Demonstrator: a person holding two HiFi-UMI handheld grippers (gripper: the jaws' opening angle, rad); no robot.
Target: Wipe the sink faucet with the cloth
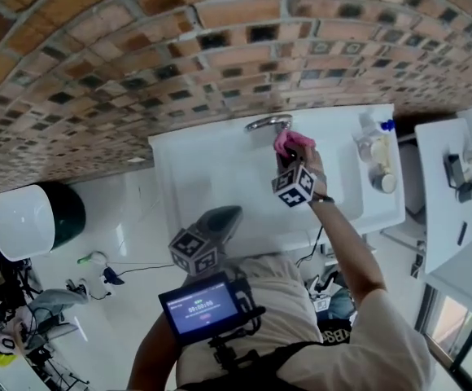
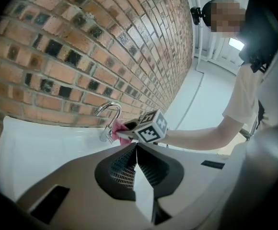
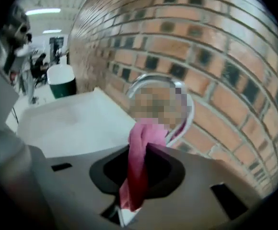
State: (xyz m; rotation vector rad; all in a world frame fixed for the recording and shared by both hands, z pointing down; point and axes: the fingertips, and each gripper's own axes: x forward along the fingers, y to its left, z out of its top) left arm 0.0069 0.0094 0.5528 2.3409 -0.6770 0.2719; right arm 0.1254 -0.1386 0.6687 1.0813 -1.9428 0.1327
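Right tool (image 3: 138,153): clenched on a pink cloth (image 3: 140,164). The fabric is pinched between the jaws, one end trailing down and the other bunched above the tips.

Cloth position: at the curved chrome sink faucet (image 1: 268,123). In the head view the cloth (image 1: 293,143) sits just beside the faucet's right end. In the left gripper view it (image 2: 119,128) lies against the lower stem of the faucet (image 2: 108,110) and appears to touch it. In the right gripper view the chrome arc (image 3: 189,113) rises directly behind the bunched end; a mosaic patch covers the meeting point there.

Left tool (image 2: 136,153): jaws closed together, nothing between them. It hangs over the front edge of the white rectangular sink (image 1: 211,165), well apart from the faucet.

Surroundings: a red-brown brick wall (image 1: 138,47) stands behind the sink. Small pale bottles (image 1: 375,149) stand on the sink's right ledge. A dark green bin (image 1: 70,210) sits on the floor to the left.
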